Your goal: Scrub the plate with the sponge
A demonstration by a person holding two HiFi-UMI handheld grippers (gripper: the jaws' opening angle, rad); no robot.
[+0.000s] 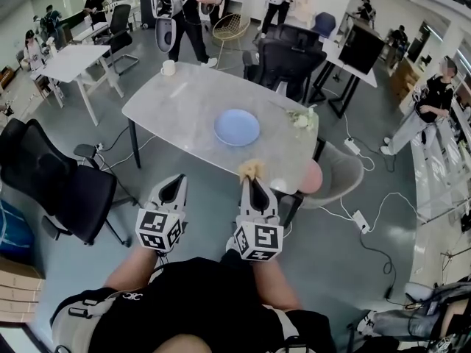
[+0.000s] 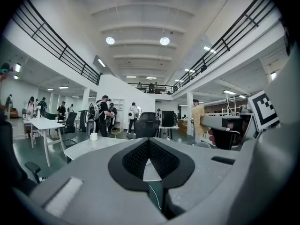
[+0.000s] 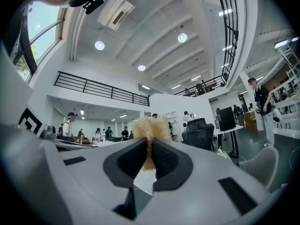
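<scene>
bright ceiling-lit frames, fisheye edge distortion

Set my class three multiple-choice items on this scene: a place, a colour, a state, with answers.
1. Where does the plate lie? A on the table; B in a sink; C on a shelf.
2. What colour is the plate? A white; B light blue; C red.
3. What is the right tool's state? A open, empty; B shut, empty; C shut on the sponge.
Answers: 1 A, it lies flat near the table's middle; 2 B, the head view shows pale blue; 3 C, the yellow sponge sits pinched between its jaws.
</scene>
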